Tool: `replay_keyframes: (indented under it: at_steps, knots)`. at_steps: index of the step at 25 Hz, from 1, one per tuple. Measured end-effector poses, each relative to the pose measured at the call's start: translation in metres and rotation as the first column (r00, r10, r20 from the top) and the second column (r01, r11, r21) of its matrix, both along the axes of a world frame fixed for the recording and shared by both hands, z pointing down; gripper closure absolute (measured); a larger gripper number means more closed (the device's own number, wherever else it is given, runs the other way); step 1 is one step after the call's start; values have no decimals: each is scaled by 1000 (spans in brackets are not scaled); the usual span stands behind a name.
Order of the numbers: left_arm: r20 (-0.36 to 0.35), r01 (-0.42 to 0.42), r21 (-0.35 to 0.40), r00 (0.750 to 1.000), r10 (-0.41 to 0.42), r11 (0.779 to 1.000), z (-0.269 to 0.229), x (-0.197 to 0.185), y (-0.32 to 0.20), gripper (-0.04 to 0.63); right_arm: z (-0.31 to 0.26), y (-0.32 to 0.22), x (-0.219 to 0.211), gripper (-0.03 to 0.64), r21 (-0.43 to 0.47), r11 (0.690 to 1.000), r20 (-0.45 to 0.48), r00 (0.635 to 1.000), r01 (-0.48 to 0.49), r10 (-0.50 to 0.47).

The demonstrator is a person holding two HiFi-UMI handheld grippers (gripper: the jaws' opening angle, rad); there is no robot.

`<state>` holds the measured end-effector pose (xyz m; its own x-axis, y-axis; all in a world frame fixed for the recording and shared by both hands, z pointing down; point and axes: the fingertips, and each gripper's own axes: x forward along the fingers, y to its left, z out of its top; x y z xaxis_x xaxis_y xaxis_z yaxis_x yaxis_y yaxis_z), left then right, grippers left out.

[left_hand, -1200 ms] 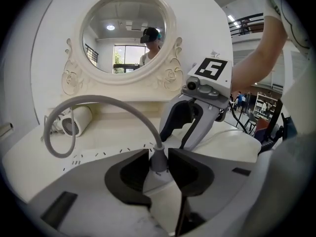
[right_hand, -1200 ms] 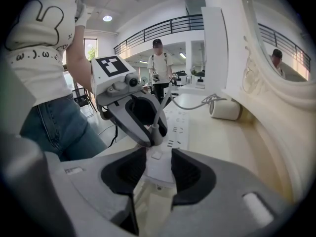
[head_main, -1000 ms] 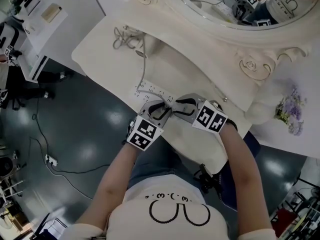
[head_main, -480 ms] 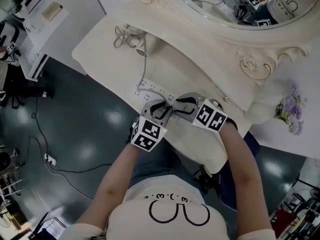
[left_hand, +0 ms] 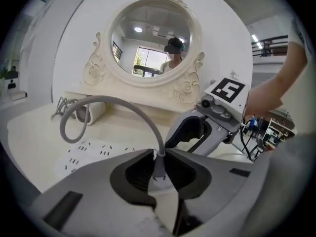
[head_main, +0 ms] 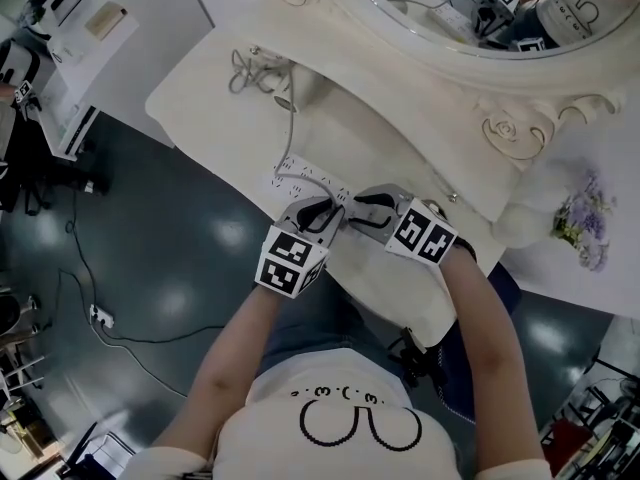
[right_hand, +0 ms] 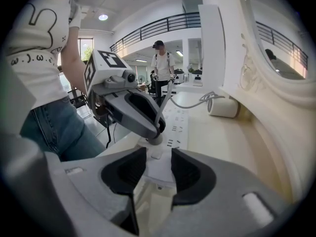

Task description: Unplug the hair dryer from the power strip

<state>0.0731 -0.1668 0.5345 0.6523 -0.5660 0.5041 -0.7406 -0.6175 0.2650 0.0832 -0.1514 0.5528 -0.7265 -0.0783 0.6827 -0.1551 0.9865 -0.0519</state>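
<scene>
Scanning from 10 o'clock: the white, barrel-shaped hair dryer (left_hand: 89, 113) lies on the cream dressing table (head_main: 195, 88). Its smooth grey cord (left_hand: 129, 105) arches to the plug (left_hand: 158, 169), seated in the flat white power strip (right_hand: 178, 118). My left gripper (left_hand: 159, 157) is closing, its ribbed pads touching the plug. At 3 o'clock, my right gripper (right_hand: 159, 158) narrowly clamps the strip's end.

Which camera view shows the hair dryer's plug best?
The left gripper view: the plug sits centred between the left tool's closing jaws. The right gripper view shows it smaller, in the power strip; the head view hides it behind the left tool and right tool.
</scene>
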Motion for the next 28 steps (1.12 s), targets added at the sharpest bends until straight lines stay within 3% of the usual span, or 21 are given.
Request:
replay_keyframes:
  at_steps: [4, 8, 10, 12, 14, 16, 18, 20, 22, 24, 26, 27, 28]
  knots:
    - [182, -95, 107, 980, 75, 990, 4, 1, 3, 535, 0, 0, 0, 459, -2, 1000, -12, 1000, 0, 0]
    - [278, -162, 158, 954, 113, 974, 5, 3, 8, 536, 0, 0, -1, 459, -2, 1000, -14, 1000, -5, 5]
    - [208, -122, 126, 974, 94, 985, 4, 1, 6, 537, 0, 0, -1, 459, -3, 1000, -14, 1000, -10, 10]
    - [51, -34, 47, 998, 32, 998, -1, 0, 3, 538, 0, 0, -1, 459, -2, 1000, -11, 1000, -19, 19]
    - [-51, 23, -15, 998, -23, 1000, -5, -2, 0, 538, 0, 0, -1, 459, -3, 1000, -8, 1000, -26, 26]
    - [-39, 20, -8, 999, -20, 1000, -6, -2, -1, 538, 0, 0, 0, 459, -3, 1000, -11, 1000, -25, 25]
    - [82, -39, 65, 996, 33, 997, -2, -1, 1, 543, 1, -1, 0, 459, -4, 1000, -13, 1000, -22, 22]
    - [210, -111, 132, 974, 82, 985, 1, 1, 5, 545, 1, -1, 0, 459, -6, 1000, -8, 1000, -24, 24]
    - [258, -145, 157, 961, 101, 977, 2, 2, 6, 545, 1, -1, 0, 459, -5, 1000, -4, 1000, -28, 28]
    - [179, -101, 119, 981, 78, 988, 0, 0, 5, 546, 1, -1, -1, 459, -4, 1000, -3, 1000, -31, 31]
    - [20, -15, 33, 1000, 14, 999, -6, -2, 2, 546, 0, -1, -1, 460, -6, 999, 0, 999, -37, 37]
    - [-28, 14, 4, 1000, -14, 1000, -8, -3, 1, 545, 0, -1, -1, 460, -7, 999, 2, 999, -40, 40]
    - [-31, 23, 3, 999, -23, 1000, -8, -5, 0, 545, 0, -1, -1, 460, -7, 999, 4, 999, -43, 43]
